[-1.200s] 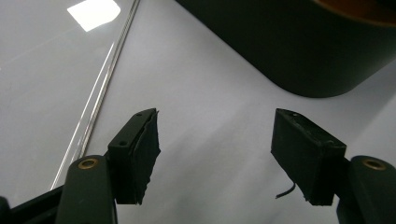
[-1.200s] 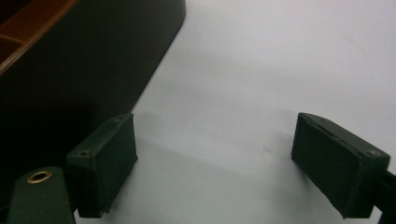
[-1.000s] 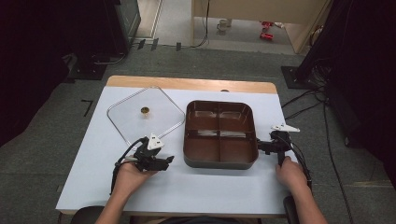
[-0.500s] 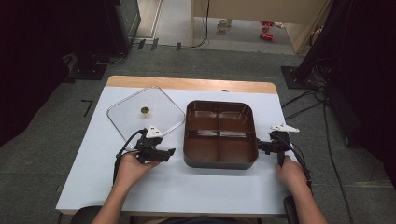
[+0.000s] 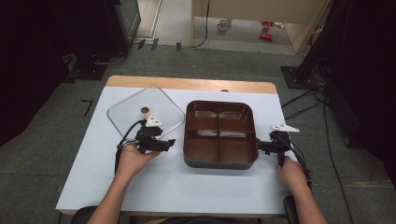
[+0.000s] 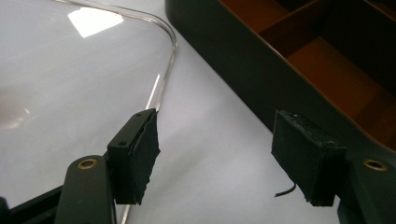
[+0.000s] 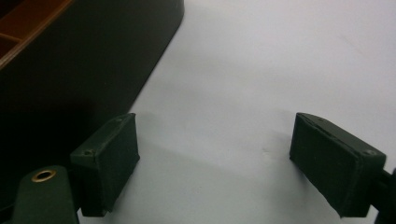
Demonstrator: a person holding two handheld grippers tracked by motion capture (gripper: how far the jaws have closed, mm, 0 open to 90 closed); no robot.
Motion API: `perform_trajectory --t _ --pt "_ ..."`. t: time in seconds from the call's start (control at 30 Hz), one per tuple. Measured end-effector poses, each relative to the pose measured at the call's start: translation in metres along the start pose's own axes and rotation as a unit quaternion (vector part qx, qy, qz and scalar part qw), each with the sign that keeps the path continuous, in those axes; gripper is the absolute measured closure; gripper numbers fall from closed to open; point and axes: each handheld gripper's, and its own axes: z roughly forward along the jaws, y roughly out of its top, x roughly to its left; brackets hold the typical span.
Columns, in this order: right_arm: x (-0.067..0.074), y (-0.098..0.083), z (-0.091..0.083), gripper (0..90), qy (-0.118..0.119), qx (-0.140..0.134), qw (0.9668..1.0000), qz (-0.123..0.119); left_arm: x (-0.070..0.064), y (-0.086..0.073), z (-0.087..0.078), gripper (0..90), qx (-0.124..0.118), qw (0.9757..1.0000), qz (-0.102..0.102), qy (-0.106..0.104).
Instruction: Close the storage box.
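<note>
A dark brown tray [image 5: 219, 161] with several compartments sits mid-table. A clear square lid [image 5: 163, 109] with a small brass knob [image 5: 145, 111] lies flat to its left. My left gripper [image 5: 171, 143] is open, low over the table between the lid's near corner and the tray's left wall. In the left gripper view its left pad [image 6: 140, 154] stands by the lid's rim [image 6: 170, 51] and the tray [image 6: 261, 79] runs along the right. My right gripper [image 5: 259, 146] is open at the tray's right wall; the right gripper view shows the tray's wall [image 7: 84, 70] beside the left pad [image 7: 109, 161].
The white tabletop [image 5: 187, 186] has a wooden strip [image 5: 187, 84] along its far edge. Cables trail from both grippers toward the near table edge. Beyond the table lies grey floor with dark equipment at the left and right.
My left gripper has moved forward and right, from the near table area up to the gap between lid and tray. The right gripper has stayed put.
</note>
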Motion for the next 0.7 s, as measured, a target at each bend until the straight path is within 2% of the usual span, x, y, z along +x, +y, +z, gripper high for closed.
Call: perform_trajectory --t 0.1,0.33,0.7 --pt "0.000 0.000 0.000 15.1 0.000 0.000 1.0000 0.000 0.004 0.002 0.000 32.5 0.000 1.0000 0.000 0.001" --pt "0.000 0.000 0.000 15.0 0.001 0.000 1.0000 0.000 0.021 0.008 0.001 32.2 -0.002 0.9999 -0.017 0.002" --pt "0.000 0.000 0.000 15.0 0.001 0.000 1.0000 0.000 0.040 0.021 0.006 33.7 -0.007 0.9997 -0.014 0.017"
